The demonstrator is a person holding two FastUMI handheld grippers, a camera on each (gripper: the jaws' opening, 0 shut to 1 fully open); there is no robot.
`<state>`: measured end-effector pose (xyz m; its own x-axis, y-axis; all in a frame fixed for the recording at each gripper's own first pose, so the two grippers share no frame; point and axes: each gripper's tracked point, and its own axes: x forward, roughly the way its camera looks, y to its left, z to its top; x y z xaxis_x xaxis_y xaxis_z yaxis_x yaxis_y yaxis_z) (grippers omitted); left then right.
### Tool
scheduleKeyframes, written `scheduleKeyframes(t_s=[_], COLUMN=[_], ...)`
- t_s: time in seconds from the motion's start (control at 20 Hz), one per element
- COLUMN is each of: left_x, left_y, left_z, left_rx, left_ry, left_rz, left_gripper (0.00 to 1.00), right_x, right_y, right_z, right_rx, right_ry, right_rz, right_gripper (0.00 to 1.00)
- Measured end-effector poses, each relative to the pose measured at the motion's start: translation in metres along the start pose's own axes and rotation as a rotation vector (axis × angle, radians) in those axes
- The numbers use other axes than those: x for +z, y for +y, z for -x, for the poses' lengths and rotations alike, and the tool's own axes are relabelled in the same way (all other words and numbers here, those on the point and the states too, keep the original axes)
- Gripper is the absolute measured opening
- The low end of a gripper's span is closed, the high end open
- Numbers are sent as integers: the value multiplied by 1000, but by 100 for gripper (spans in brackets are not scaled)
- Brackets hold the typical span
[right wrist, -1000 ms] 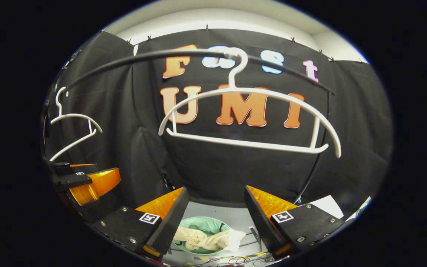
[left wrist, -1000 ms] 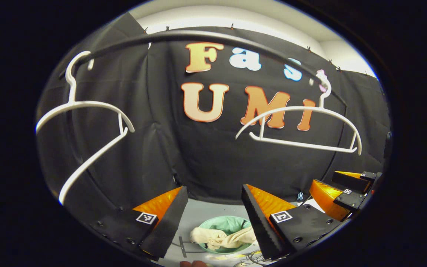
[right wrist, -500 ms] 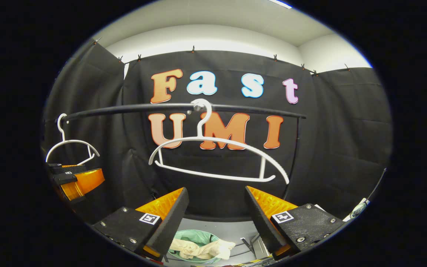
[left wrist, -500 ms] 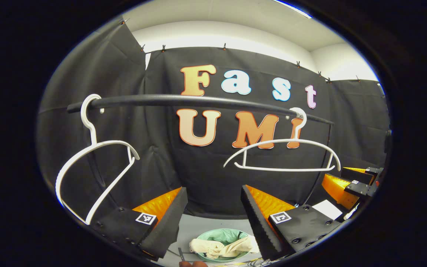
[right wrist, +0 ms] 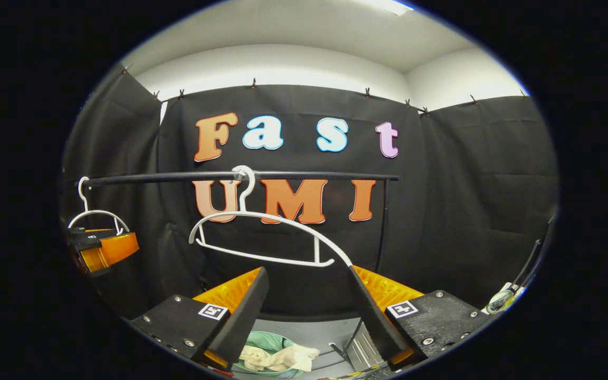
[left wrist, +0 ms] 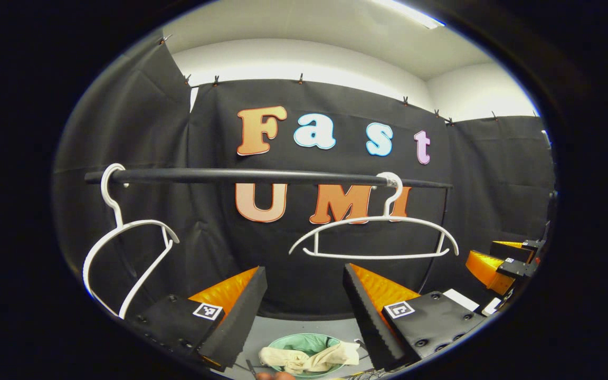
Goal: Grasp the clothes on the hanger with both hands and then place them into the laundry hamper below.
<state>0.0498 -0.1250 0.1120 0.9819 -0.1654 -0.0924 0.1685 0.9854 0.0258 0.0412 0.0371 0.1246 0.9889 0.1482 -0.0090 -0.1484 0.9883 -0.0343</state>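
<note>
A cream garment [left wrist: 309, 357] lies bunched in the round green hamper [left wrist: 293, 342] on the floor, low between my left gripper's fingers; in the right gripper view the same garment [right wrist: 277, 358] fills the hamper [right wrist: 263, 340]. Two bare white hangers [left wrist: 375, 235] [left wrist: 124, 248] hang from the black rail [left wrist: 240, 176]. My left gripper [left wrist: 304, 279] is open and holds nothing. My right gripper [right wrist: 308, 279] is open too, well back from the bare hanger [right wrist: 267, 237]. The other gripper shows at the right edge [left wrist: 499, 261] of the left gripper view and at the left edge [right wrist: 101, 248] of the right gripper view.
The rail [right wrist: 240, 175] spans the black cloth wall at mid height, with a thin upright post [right wrist: 383, 221] at its right end. Grey floor [left wrist: 277, 330] lies around the hamper. Cables and a metal base [right wrist: 359, 351] sit on the floor right of the hamper.
Both grippers have pulled back and tilted up from the rack; rail and hangers now sit lower and smaller in both views, and the hamper has slid toward the bottom edge. Both stayed open.
</note>
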Motion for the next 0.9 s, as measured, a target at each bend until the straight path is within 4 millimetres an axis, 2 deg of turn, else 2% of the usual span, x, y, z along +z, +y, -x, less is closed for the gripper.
scheduleKeyframes(t_s=[0.25, 0.3, 0.4, 0.45, 0.7, 0.9], left_x=[13, 13, 16, 17, 23, 24], left_y=[-19, -20, -26, -29, -47, -53], left_z=[4, 5, 5, 6, 6, 7], left_rx=[27, 37, 53, 61, 96, 130], left_ry=[-45, -49, -58, -62, -83, -97], left_rz=[37, 37, 37, 38, 40, 48], left_gripper=[94, 95, 95, 95, 95, 96], right_x=[8, 11, 12, 12, 11, 12], right_y=[-27, -32, -41, -44, -64, -78], right_z=[6, 6, 6, 5, -2, -7], right_rx=[12, 15, 29, 36, 77, 103], right_ry=[-17, -25, -32, -35, -40, -48], right_rz=[-13, -10, -8, -11, -18, -16], right_gripper=[94, 89, 99, 94, 94, 94])
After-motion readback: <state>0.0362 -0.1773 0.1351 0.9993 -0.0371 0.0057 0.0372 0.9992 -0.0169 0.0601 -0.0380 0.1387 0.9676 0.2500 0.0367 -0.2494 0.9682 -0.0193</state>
